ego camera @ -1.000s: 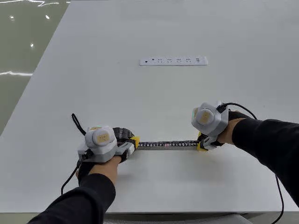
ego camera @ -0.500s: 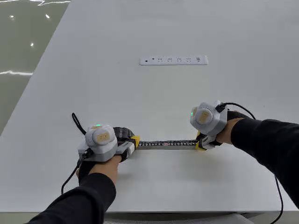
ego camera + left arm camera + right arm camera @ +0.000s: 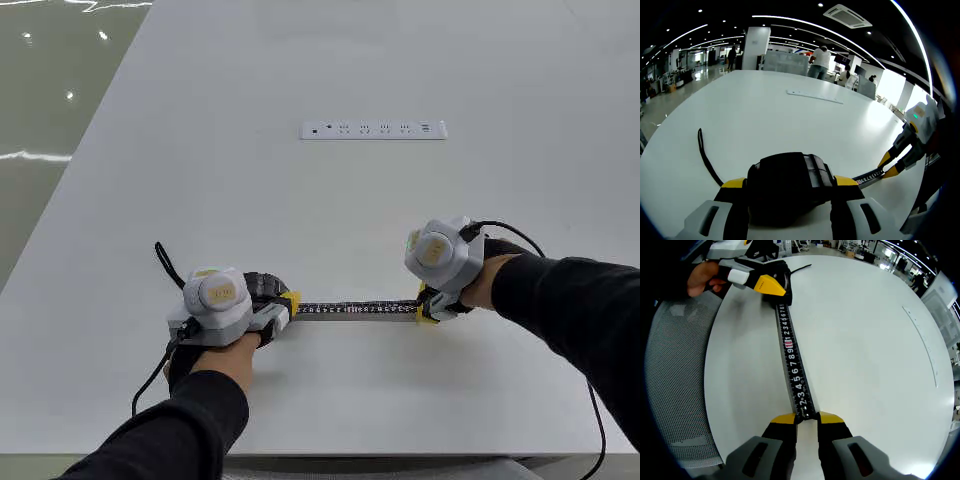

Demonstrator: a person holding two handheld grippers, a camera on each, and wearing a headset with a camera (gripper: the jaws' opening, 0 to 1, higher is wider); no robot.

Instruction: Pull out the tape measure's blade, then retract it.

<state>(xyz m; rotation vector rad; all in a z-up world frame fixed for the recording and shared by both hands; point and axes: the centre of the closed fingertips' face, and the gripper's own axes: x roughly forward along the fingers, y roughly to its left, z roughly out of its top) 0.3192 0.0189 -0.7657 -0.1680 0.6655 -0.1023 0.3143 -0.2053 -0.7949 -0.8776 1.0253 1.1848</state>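
A black tape measure case (image 3: 260, 288) rests on the white table (image 3: 300, 200), and my left gripper (image 3: 281, 306) is shut on it. In the left gripper view the case (image 3: 790, 172) sits squeezed between the yellow-tipped jaws of the left gripper (image 3: 789, 183). The black blade (image 3: 355, 309) runs out to the right along the tabletop. My right gripper (image 3: 428, 312) is shut on its end. In the right gripper view the blade (image 3: 792, 360) shows a little over ten centimetres of numbers, from the right gripper (image 3: 807, 418) up to the case (image 3: 776, 271).
A white power strip (image 3: 373, 130) lies further back on the table. The case's black wrist strap (image 3: 165, 265) trails to the left. The table's near edge (image 3: 400, 452) runs just below both hands. A mesh chair (image 3: 675, 390) stands beside the table. People stand far off (image 3: 820, 60).
My right gripper has shifted slightly left, toward the case, so the visible blade span is a touch shorter. The left gripper and case have stayed put.
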